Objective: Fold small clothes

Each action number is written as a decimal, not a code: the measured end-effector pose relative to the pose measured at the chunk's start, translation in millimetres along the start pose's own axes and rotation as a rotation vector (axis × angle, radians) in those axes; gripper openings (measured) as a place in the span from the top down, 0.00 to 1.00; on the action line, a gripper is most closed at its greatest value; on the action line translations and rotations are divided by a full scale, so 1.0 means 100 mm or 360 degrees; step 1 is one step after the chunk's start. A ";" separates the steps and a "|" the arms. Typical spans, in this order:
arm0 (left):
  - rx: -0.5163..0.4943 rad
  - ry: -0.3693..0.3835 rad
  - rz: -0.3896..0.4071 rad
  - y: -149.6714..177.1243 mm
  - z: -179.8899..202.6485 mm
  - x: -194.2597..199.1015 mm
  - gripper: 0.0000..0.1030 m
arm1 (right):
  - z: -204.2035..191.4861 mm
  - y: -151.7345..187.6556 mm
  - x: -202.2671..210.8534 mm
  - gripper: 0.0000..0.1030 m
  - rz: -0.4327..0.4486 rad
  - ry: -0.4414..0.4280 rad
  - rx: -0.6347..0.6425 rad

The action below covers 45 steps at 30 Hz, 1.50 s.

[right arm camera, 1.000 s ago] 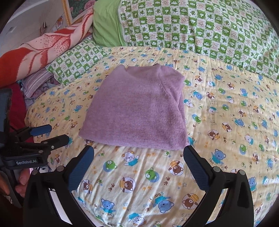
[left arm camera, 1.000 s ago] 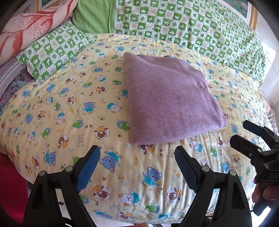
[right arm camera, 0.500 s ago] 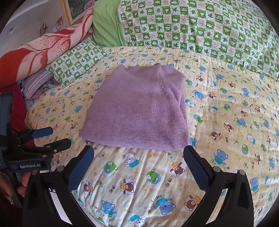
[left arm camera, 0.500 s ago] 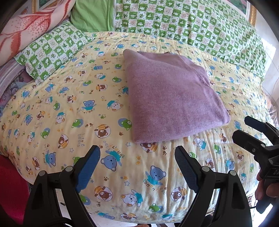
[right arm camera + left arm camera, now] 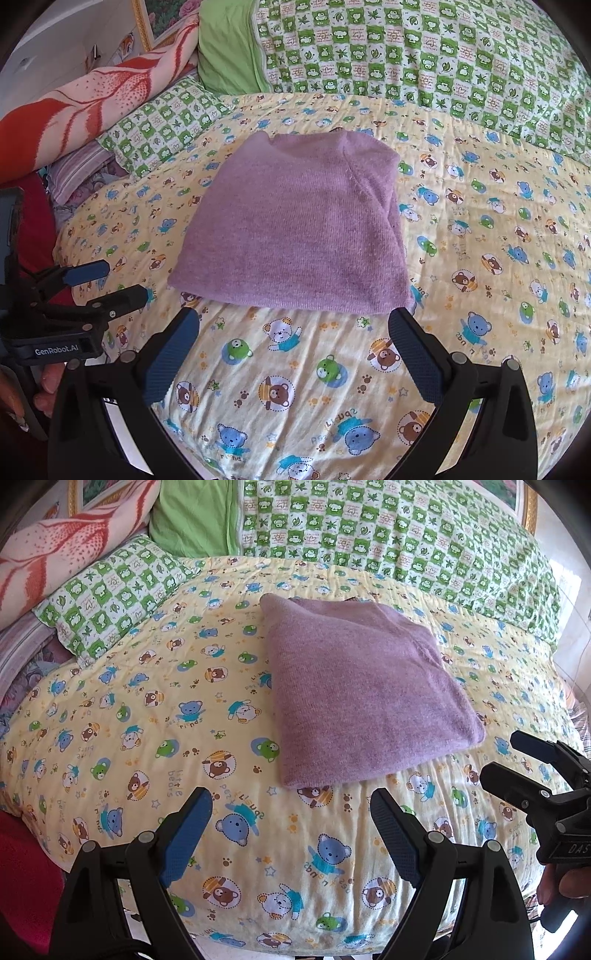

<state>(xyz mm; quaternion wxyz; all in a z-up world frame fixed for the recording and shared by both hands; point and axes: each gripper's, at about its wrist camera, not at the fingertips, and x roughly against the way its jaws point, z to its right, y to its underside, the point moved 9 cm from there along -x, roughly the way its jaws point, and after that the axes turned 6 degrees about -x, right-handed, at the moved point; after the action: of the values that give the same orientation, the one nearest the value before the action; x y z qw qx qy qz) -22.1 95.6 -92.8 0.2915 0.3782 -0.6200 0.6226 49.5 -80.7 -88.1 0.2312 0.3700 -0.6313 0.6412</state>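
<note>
Bear-print bedspread [image 5: 147, 709]: folded purple sweater [image 5: 365, 701] beyond both wide-spread, empty claws [image 5: 291, 823] [image 5: 293, 343].

Colours/patterns on bed

Folded sweater [image 5: 364, 698]: plain lilac knit. Quilt [image 5: 155, 716]: pale yellow, cartoon bear print. Pillow [image 5: 110, 590]: green-white check. Blanket [image 5: 85, 107]: red-pink leaf pattern. Gripper pads [image 5: 170, 354]: blue.

Left gripper [image 5: 291, 808] hovers low with jaws spread wide, nothing between them. Right gripper [image 5: 295, 328] sits level alongside, also gaping and empty. A hand [image 5: 561, 882] grips the right handle at the near edge.
</note>
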 end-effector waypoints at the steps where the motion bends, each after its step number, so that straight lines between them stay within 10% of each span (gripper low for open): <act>1: -0.0003 -0.0003 0.0002 0.00 0.01 0.01 0.15 | 0.00 0.00 0.00 0.01 0.0001 -0.0002 0.0000; 45: -0.0045 0.0011 0.0004 -0.05 0.07 -0.02 0.14 | 0.00 -0.03 0.00 0.01 0.0005 -0.0018 -0.0027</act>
<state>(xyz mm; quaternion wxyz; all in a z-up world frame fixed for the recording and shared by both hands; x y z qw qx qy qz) -15.8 89.3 -92.3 0.2980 0.3710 -0.6282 0.6155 51.7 -80.0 -86.3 0.2297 0.3706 -0.6386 0.6342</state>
